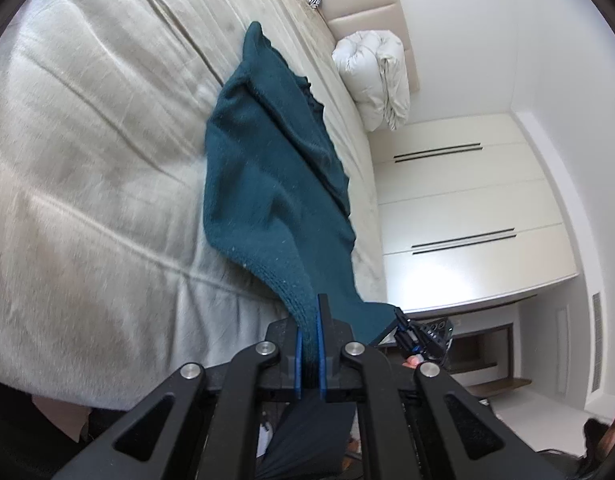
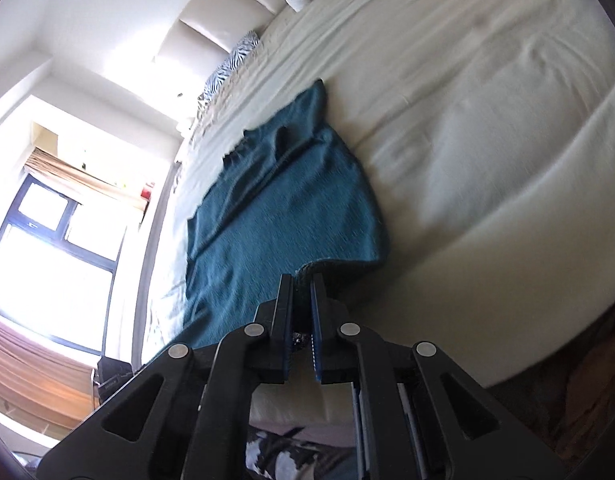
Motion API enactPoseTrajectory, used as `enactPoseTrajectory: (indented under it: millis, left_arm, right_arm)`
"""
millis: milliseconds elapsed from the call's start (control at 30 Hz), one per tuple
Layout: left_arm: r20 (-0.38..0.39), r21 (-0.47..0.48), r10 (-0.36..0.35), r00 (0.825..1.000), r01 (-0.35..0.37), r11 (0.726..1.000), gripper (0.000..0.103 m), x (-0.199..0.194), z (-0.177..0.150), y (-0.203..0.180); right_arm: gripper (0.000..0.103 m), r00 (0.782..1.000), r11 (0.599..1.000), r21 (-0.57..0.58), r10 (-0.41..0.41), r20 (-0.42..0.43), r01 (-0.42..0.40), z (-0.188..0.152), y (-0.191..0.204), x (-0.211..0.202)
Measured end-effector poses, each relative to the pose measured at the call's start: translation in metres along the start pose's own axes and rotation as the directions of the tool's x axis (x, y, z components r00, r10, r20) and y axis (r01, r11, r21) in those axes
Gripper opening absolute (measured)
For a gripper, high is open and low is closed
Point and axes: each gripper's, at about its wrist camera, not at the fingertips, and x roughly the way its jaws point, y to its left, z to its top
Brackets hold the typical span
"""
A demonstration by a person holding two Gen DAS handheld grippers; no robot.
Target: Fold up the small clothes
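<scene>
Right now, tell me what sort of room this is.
Most likely a bedroom: a wide bed with a padded headboard, a bundled white duvet by it, and built-in wardrobe doors.

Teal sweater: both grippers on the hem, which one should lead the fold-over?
Either, probably both together. Left gripper and right gripper are each shut on the teal sweater, at opposite hem corners, above the bed.

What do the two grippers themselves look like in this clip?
The left gripper and right gripper match: matte black linkage arms with triangular cut-outs, round silver pivot pins, and flat black fingers lined with blue pads. No cables, sleeves or readable markings show on either.
</scene>
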Motion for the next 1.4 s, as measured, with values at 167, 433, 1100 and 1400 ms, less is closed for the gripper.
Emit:
enactPoseTrajectory:
  millis: [167,433,1100,1400]
  left_arm:
    - [0.022,-0.006,-0.034,0.999,0.034,0.999,0.005,-0.002,0.015,-0.010]
    - [0.062,-0.029,-0.074,0.995,0.076,0.997,0.005,-0.002,0.035,-0.018]
    - [0.130,-0.054,-0.095,0.987,0.102,0.993,0.006,0.012,0.102,-0.026]
    - [0.139,-0.049,-0.091,0.986,0.098,0.994,0.006,0.022,0.135,-0.032]
  right_arm:
    - [0.007,0.999,1.000,0.003,0.014,0.034,-0.014,0.017,0.010,0.002]
    - [0.007,0.997,1.000,-0.008,0.031,0.064,-0.031,0.039,0.023,0.013]
    - [0.007,0.994,0.998,-0.054,-0.020,0.111,0.026,0.090,0.045,0.059]
    - [0.007,0.990,0.995,-0.080,-0.056,0.128,0.067,0.112,0.055,0.083]
